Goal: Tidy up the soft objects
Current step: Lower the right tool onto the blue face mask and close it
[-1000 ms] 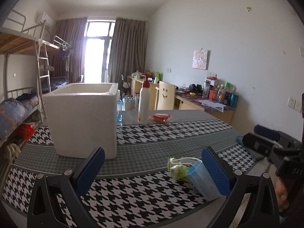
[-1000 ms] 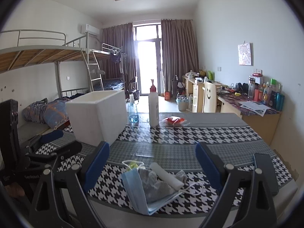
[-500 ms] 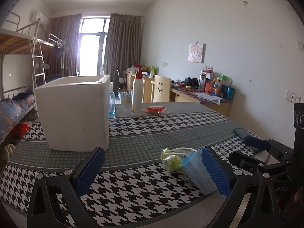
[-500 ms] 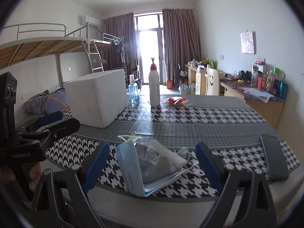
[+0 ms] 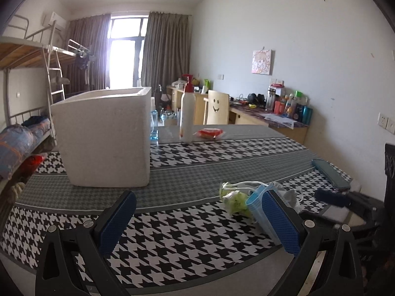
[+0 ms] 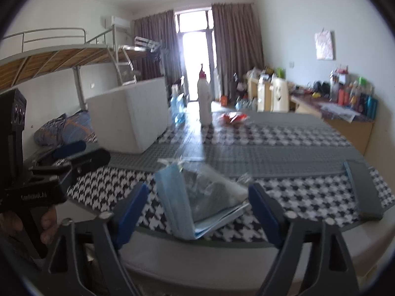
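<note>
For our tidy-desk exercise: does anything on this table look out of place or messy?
Yes. Near the front edge of the table, a blue face mask lies crumpled in a loose heap with grey cloth and a yellow-green wad. A white foam box stands apart behind them.

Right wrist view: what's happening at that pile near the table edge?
A person holds a claw in each hand. The right claw is closing, its jaws on either side of the blue face mask and the crumpled soft items but not yet pressing them. The left claw is open and empty beside the pile. The white foam box stands further back on the table.
</note>
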Demonstrator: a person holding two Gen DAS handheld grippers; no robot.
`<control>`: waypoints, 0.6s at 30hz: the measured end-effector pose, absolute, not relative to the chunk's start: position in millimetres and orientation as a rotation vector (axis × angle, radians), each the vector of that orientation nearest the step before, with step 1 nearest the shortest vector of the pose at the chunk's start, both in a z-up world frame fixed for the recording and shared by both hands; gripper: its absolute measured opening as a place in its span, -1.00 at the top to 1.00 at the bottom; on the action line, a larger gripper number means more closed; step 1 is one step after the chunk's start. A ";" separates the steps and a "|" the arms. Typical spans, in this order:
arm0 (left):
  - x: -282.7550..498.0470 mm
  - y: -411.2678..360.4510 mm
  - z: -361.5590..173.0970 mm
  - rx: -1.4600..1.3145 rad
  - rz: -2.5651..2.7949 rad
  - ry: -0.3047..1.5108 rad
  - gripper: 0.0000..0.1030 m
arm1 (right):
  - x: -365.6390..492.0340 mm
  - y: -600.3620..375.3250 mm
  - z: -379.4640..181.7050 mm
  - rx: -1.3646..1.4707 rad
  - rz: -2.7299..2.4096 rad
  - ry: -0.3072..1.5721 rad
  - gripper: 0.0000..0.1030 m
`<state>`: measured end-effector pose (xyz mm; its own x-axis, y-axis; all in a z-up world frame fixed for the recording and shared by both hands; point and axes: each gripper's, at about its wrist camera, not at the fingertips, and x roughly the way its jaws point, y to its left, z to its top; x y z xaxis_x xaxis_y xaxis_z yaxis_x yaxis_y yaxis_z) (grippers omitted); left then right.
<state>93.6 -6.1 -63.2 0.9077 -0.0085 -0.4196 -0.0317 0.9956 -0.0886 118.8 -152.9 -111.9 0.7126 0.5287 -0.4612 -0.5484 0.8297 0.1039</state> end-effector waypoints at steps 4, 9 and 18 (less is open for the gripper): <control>97.3 -5.9 -67.5 -0.097 0.013 0.446 -0.98 | 120.2 -147.2 -123.1 -0.055 0.617 0.545 -0.38; 100.0 -8.0 -71.2 -0.101 0.009 0.454 -0.98 | 120.1 -146.0 -128.7 -0.063 0.630 0.592 -0.06; 101.3 -12.6 -75.4 -0.097 0.002 0.467 -0.98 | 118.5 -143.4 -144.0 -0.077 0.655 0.665 0.21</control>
